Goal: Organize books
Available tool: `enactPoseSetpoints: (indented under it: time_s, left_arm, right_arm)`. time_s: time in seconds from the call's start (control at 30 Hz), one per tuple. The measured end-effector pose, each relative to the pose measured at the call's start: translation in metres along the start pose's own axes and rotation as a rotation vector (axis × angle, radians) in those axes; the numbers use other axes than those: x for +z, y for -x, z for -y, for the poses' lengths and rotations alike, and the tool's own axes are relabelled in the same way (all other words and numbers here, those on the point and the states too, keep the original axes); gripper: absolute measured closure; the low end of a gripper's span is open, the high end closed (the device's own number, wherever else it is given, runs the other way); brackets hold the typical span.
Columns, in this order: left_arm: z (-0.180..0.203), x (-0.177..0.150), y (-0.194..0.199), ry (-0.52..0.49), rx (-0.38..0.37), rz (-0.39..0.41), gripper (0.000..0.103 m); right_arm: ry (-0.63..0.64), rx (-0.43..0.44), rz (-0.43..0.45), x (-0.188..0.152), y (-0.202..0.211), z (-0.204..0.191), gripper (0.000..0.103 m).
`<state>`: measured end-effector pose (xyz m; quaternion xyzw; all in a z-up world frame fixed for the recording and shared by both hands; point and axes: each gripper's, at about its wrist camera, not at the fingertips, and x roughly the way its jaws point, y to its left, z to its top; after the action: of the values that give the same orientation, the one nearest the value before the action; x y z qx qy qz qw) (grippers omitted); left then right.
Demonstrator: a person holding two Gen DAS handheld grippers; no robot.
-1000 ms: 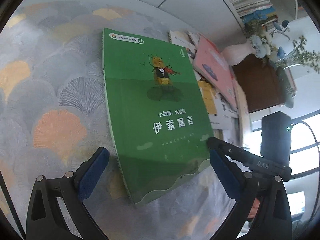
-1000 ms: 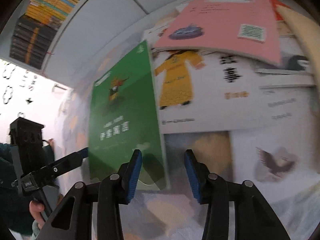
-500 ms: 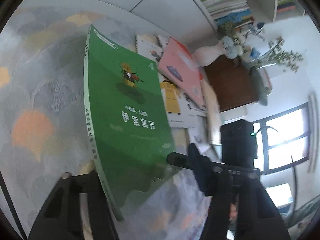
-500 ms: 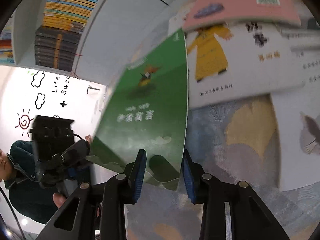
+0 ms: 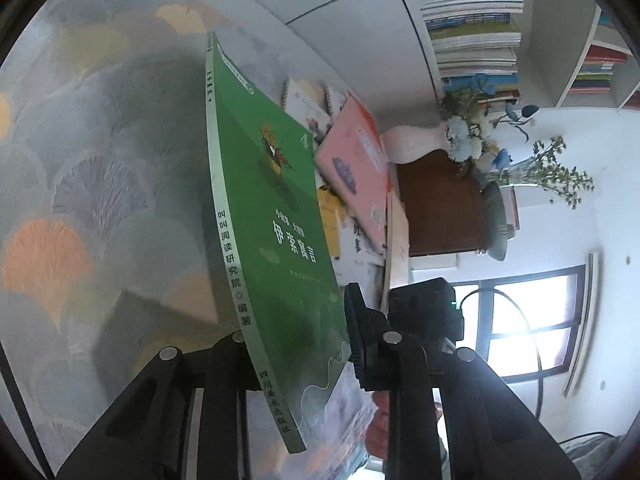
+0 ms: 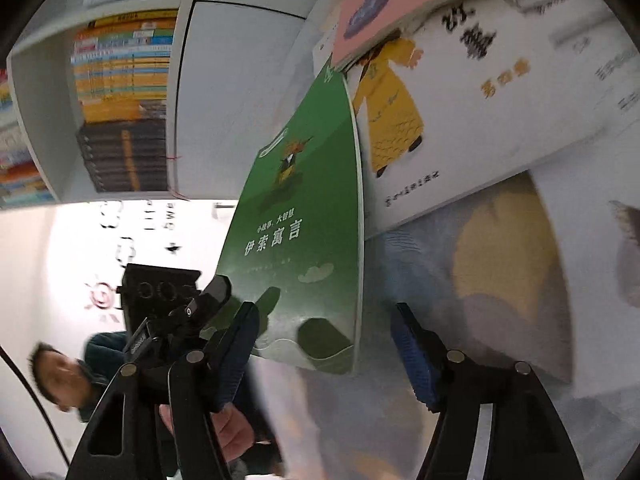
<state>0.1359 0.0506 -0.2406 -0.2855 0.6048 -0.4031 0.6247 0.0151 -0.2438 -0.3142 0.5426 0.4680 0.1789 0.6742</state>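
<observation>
Left gripper (image 5: 296, 344), its jaws having just closed, clamped the near end of the thin green paperback book (image 5: 280, 216), tilted up on edge, long axis running away toward the far pile; right gripper (image 6: 324, 356), jaws just spread, straddled its near corner without pressing.

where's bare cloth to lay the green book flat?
Free: the patterned cloth on the spine side of the green book, and the patch in front of the white book. Crowded: the overlapping pile under the pink book, running toward the vase.
</observation>
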Motion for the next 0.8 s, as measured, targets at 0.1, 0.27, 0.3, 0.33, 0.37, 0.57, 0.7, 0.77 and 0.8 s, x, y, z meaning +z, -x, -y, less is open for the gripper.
enactPoseSetpoints:
  time_s: [0.1, 0.27, 0.3, 0.33, 0.37, 0.57, 0.7, 0.77, 0.8]
  left_arm:
    - [-0.002, 0.002, -0.001, 0.023, 0.0, 0.003, 0.08]
    - [-0.01, 0.001, 0.002, 0.034, 0.061, 0.007, 0.08]
    - [-0.013, 0.001, 0.003, 0.04, 0.077, 0.004, 0.079]
    - [-0.018, 0.0, 0.005, 0.046, 0.098, 0.004, 0.075]
    - [-0.02, 0.0, 0.006, 0.051, 0.112, 0.009, 0.073]
    - [-0.036, 0.005, 0.009, 0.078, 0.16, 0.028, 0.072]
    - [-0.02, 0.006, 0.004, -0.023, 0.22, 0.022, 0.072]
    - [-0.005, 0.003, 0.0, -0.11, 0.297, 0.026, 0.072]
    - [0.001, 0.002, -0.003, -0.149, 0.343, 0.021, 0.072]
  right_arm:
    - [-0.003, 0.029, 0.003, 0.006, -0.008, -0.002, 0.052]
    - [0.004, 0.051, 0.03, 0.012, -0.011, -0.011, 0.087]
    - [0.012, 0.052, 0.039, 0.013, -0.008, -0.014, 0.091]
    - [0.029, 0.038, 0.048, 0.014, -0.005, -0.02, 0.093]
    - [0.05, 0.012, 0.055, 0.015, -0.004, -0.026, 0.093]
    - [0.106, -0.078, 0.04, 0.019, -0.007, -0.041, 0.094]
    - [0.11, -0.137, 0.038, 0.018, -0.009, -0.043, 0.094]
    - [0.164, -0.21, 0.031, 0.016, -0.011, -0.051, 0.094]
    - [0.193, -0.236, 0.018, 0.014, -0.011, -0.056, 0.094]
